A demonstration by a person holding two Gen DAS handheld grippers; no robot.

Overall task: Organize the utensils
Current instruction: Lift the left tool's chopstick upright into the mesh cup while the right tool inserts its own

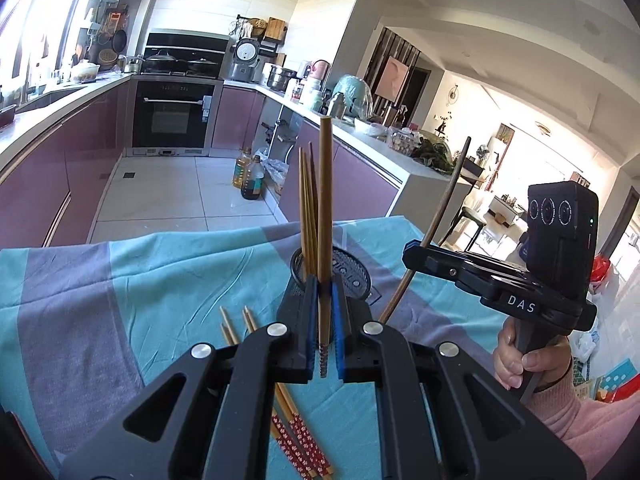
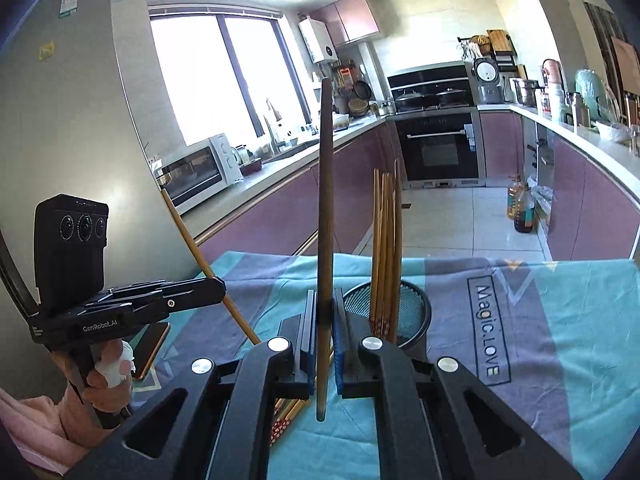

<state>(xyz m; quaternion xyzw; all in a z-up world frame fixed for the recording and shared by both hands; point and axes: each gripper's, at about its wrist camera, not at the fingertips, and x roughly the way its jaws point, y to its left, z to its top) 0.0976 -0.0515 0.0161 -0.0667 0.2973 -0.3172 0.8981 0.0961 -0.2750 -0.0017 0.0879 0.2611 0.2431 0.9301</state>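
Observation:
My left gripper (image 1: 324,294) is shut on a light brown chopstick (image 1: 325,208) that stands upright between its blue pads. Just behind it sits a black mesh holder (image 1: 354,270) with several chopsticks (image 1: 307,200) standing in it. My right gripper (image 2: 325,306) is shut on a darker brown chopstick (image 2: 326,184), also upright, to the left of the mesh holder (image 2: 414,308). Each gripper shows in the other's view: the right gripper (image 1: 414,250) with its dark chopstick (image 1: 444,208), the left gripper (image 2: 218,285) with its light chopstick (image 2: 188,232). Loose chopsticks (image 1: 236,330) with red patterned ends lie on the cloth below.
A teal and grey cloth (image 1: 120,280) covers the table; its far edge drops to the kitchen floor. A phone (image 2: 154,342) lies near the left hand. Purple cabinets, an oven and cluttered counters stand beyond, with oil bottles (image 1: 250,174) on the floor.

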